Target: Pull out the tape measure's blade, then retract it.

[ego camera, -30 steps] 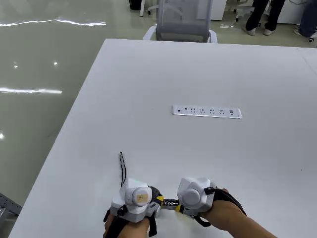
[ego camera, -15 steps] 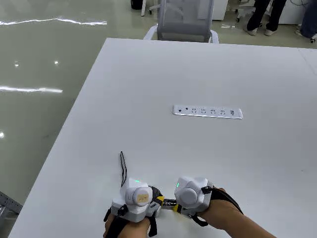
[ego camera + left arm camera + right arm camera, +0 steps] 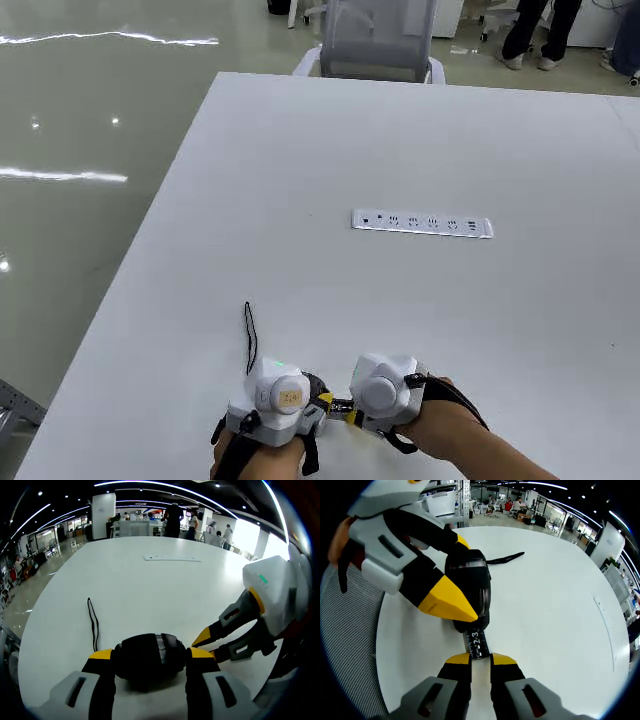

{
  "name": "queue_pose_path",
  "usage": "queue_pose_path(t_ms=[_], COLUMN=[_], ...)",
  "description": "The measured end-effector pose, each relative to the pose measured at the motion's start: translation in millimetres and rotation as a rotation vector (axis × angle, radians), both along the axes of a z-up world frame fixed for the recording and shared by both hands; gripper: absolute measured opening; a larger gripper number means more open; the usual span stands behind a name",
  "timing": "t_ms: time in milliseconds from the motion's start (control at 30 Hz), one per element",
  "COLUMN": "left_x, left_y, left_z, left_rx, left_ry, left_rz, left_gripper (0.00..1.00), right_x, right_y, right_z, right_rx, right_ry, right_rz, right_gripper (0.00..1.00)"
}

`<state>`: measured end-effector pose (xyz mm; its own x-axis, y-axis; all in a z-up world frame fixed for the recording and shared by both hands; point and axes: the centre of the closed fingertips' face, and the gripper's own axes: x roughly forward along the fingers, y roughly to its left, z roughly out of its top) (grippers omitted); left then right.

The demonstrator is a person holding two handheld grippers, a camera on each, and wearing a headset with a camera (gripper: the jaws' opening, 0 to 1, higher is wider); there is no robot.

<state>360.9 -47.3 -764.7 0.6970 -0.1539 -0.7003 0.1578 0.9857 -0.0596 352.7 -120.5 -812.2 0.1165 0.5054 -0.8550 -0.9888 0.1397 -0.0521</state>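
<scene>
Well this side of the power strip (image 3: pixel 421 223), by the near edge of the table (image 3: pixel 400 130), the left gripper (image 3: pixel 151 653) clamps the black tape measure (image 3: pixel 150 664), jaws spread to the case's width. The right gripper (image 3: pixel 480 658), almost closed, pinches the blade (image 3: pixel 476 642), a short stub just outside the case

White table (image 3: pixel 400 150), grey chair (image 3: pixel 375 35), glossy floor (image 3: pixel 80 130).

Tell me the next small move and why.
Probably ease the right gripper the last bit toward the tape measure, then let go. The left gripper clamps it, only a short stretch of blade remains out, and the gap has narrowed over the last second.
</scene>
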Motion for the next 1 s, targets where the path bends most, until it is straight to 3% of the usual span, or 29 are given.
queue_pose_path(t_ms=[1000], left_x=[-0.2], left_y=[0.3], left_z=[-0.2], left_rx=[0.001], left_ry=[0.005], left_rz=[0.012], left_gripper=[0.52], right_x=[-0.4], right_y=[16.3], right_z=[0.5], right_rx=[0.021], right_ry=[0.007], right_rz=[0.013], right_gripper=[0.11])
